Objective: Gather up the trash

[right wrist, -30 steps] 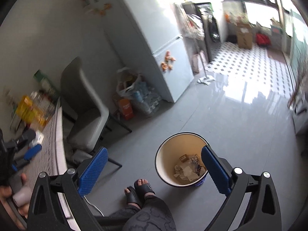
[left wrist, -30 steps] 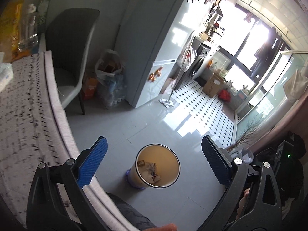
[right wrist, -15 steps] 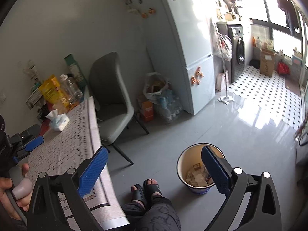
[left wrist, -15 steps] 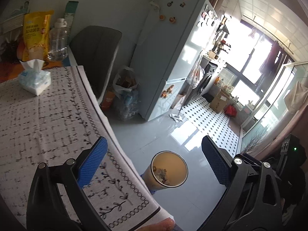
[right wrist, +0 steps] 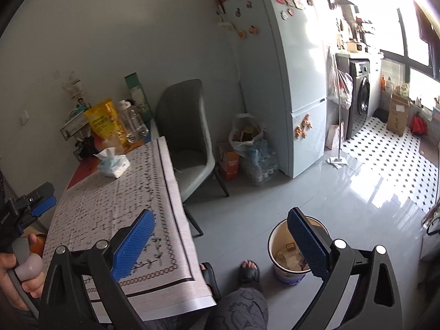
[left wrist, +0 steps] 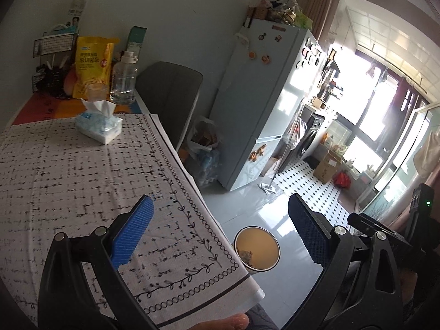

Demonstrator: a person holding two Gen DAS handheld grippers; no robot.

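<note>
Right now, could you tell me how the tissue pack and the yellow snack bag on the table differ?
The tissue pack lies flat on the patterned cloth, pale blue-white, a tissue poking out. The yellow snack bag stands upright at the wall end, taller, among bottles. Both are soft packaging on the same table.

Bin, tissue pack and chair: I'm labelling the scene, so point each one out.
Bin [right wrist: 286, 276]: right wrist view, on its outer wall.
Tissue pack [left wrist: 100, 126]: left wrist view, on the wrapper's top.
Chair [right wrist: 180, 110]: right wrist view, on the backrest.

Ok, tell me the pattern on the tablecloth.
The tablecloth is white with a black dashed grid and a leafy-vine-and-circles border; clearest in the left wrist view.
</note>
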